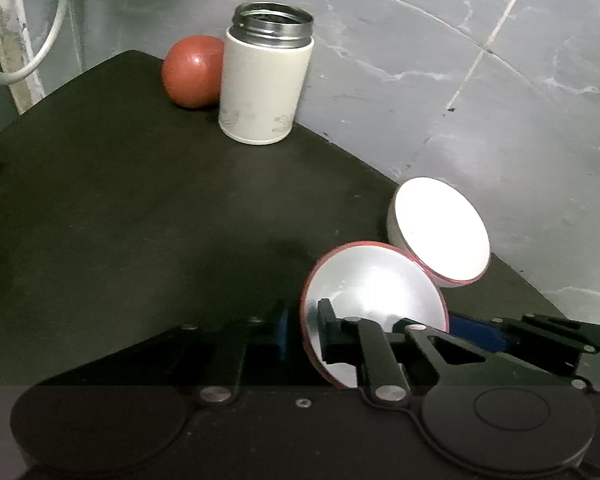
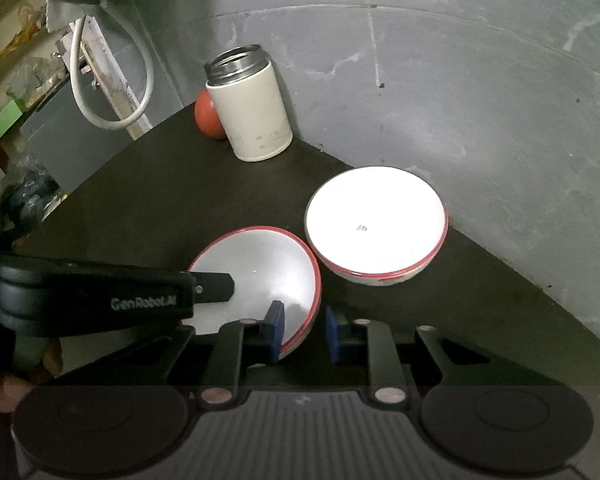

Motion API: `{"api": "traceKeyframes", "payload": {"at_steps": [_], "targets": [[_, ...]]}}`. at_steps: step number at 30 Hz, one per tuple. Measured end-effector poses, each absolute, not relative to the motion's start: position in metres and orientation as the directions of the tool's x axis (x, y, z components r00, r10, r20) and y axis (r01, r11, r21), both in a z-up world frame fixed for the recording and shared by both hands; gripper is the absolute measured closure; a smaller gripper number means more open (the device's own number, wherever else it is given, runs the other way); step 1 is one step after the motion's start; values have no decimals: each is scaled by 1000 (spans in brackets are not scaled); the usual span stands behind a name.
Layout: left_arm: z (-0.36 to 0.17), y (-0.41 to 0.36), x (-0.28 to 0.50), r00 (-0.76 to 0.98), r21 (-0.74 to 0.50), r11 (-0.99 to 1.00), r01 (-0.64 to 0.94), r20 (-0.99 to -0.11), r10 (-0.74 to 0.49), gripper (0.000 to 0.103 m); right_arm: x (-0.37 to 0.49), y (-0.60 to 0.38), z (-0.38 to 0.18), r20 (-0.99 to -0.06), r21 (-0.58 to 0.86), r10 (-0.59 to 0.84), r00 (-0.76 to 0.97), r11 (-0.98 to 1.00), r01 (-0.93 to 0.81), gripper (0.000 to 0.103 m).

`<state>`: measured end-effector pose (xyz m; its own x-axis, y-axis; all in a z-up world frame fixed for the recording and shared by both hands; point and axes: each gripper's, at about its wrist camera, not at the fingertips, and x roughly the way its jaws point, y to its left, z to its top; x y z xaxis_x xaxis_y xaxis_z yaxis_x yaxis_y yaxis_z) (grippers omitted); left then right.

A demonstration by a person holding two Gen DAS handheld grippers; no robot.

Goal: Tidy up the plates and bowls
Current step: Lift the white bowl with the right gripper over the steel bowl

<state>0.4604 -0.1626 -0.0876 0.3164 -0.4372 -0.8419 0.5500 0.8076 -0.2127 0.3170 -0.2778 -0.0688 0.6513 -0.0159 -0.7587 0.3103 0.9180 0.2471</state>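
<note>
Two white bowls with red rims sit on a dark table (image 1: pixel 140 220). The near bowl (image 1: pixel 376 280) (image 2: pixel 260 268) is tilted, its shiny inside facing up and to the left. My left gripper (image 1: pixel 304 326) is shut on its left rim, one finger inside the bowl and one outside. My right gripper (image 2: pixel 304 330) straddles the bowl's near right rim. Its left pad is inside and a slim gap shows at the outer pad. The far bowl (image 1: pixel 440 228) (image 2: pixel 376 224) stands upright by the table's right edge, close to the near bowl.
A white canister (image 1: pixel 264 80) (image 2: pixel 252 112) with an open metal mouth stands at the table's far corner. A red ball-like object (image 1: pixel 192 72) (image 2: pixel 206 118) is right behind it. Grey tiled wall lies beyond the table edge. A white hose (image 2: pixel 112 120) hangs at the left.
</note>
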Motion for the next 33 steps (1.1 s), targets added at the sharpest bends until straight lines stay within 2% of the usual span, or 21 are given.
{"api": "traceKeyframes", "payload": {"at_steps": [33], "targets": [[-77, -145, 447, 348, -265, 808, 527, -800, -489, 97, 305, -282, -60, -718, 278, 8, 696, 920, 275, 87]]}}
